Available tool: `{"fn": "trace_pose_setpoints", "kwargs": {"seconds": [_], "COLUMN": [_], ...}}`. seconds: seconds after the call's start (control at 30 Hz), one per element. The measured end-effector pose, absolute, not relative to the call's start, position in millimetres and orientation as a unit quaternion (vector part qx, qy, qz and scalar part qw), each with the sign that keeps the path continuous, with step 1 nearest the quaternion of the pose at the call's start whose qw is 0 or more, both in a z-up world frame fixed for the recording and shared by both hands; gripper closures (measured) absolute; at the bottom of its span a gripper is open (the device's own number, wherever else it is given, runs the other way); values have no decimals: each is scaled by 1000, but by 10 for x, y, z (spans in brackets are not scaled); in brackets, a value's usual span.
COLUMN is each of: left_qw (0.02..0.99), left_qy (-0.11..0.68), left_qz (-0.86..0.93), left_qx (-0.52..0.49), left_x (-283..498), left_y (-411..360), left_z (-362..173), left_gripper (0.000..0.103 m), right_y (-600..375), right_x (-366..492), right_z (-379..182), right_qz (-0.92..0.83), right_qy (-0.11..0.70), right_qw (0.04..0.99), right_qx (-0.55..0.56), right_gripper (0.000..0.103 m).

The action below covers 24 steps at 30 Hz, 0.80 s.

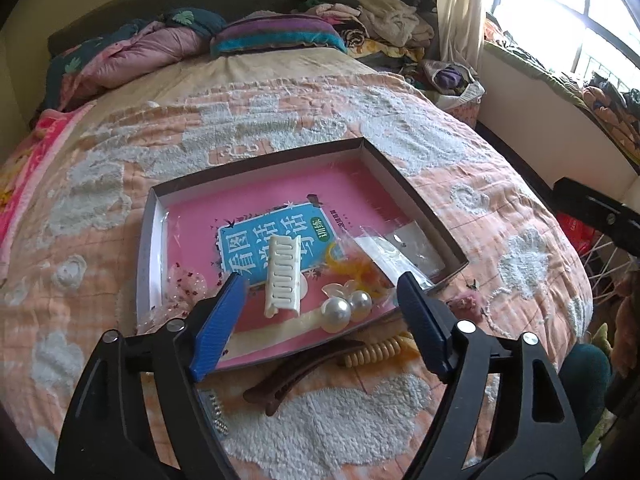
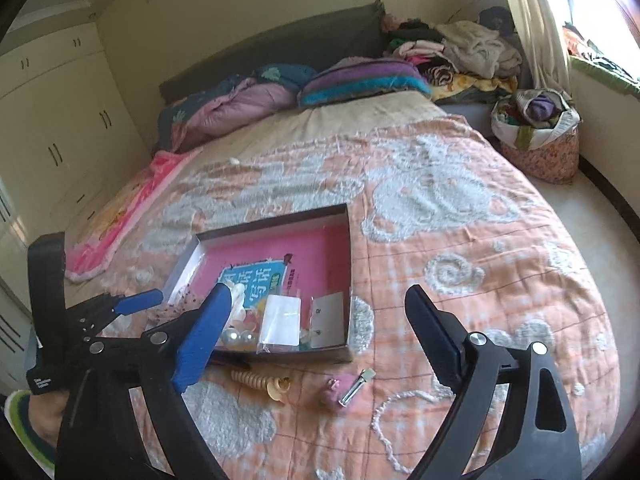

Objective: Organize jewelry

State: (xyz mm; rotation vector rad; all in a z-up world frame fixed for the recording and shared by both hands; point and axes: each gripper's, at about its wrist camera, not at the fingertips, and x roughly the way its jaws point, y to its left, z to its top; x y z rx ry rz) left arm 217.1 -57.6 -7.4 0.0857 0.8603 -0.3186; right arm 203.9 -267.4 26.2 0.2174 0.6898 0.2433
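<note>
Your left gripper (image 1: 320, 296): fingers spread wide, nothing between the blue pads, hanging above the near edge of the box; it also shows at the left edge of the right wrist view

Your right gripper (image 2: 316, 312): fingers released and far apart, nothing held, poised over the near right corner of the box

Box (image 1: 412, 184): shallow, dark-walled, open on the bedspread (image 1: 120, 168), a pink booklet (image 1: 280, 200) with a blue title panel lying flat as its floor

Inside the box, near side:
- white claw clip (image 1: 281, 276), lying across the blue panel
- two large pearl beads (image 1: 346, 306), side by side and touching, just right of the claw clip
- cream band (image 1: 276, 330) running from the pearls toward your left pad
- clear petal-shaped piece (image 1: 335, 290), just behind the pearls
- orange and yellow ring-like pieces (image 1: 352, 268), partly under clear wrapping; details unclear
- clear plastic bags (image 1: 400, 252), stacked in the near right corner
- sheer spotted fabric piece (image 1: 184, 292), at the near left wall

Outside the box, on the bedspread in front of it:
- brown hair clip (image 1: 296, 376), flat, just beside the front wall
- cream spiral hair tie (image 1: 380, 350), right of the brown clip, touching or nearly touching the box
- pink fuzzy clip with a metal snap (image 2: 346, 390), well right of the spiral tie
- small metal spring (image 1: 216, 412), under your left finger

Far end of the bed: folded quilts (image 2: 240, 104) and a heap of clothes (image 2: 464, 52)
</note>
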Motion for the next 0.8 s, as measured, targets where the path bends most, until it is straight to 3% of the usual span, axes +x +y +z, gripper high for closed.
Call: {"fn": "trace_pose_setpoints", "kwargs": {"seconds": [0.37,0.8], "left_qw": [911,924], "left_qy": [386,358], "left_qz": [-143,-127], "left_qx": [41,33], "left_x": [1905,1608], "left_y": [-563,-395], "left_z": [238,565], "left_gripper": [9,9], "right_y": [-2822,-2758], "right_x": [1717,1307], "right_z": [535,920], "right_qz": [115,133], "right_qy": [300,255], "right_qw": [939,950], "right_qx": [122,119], "right_gripper": [9,4]}}
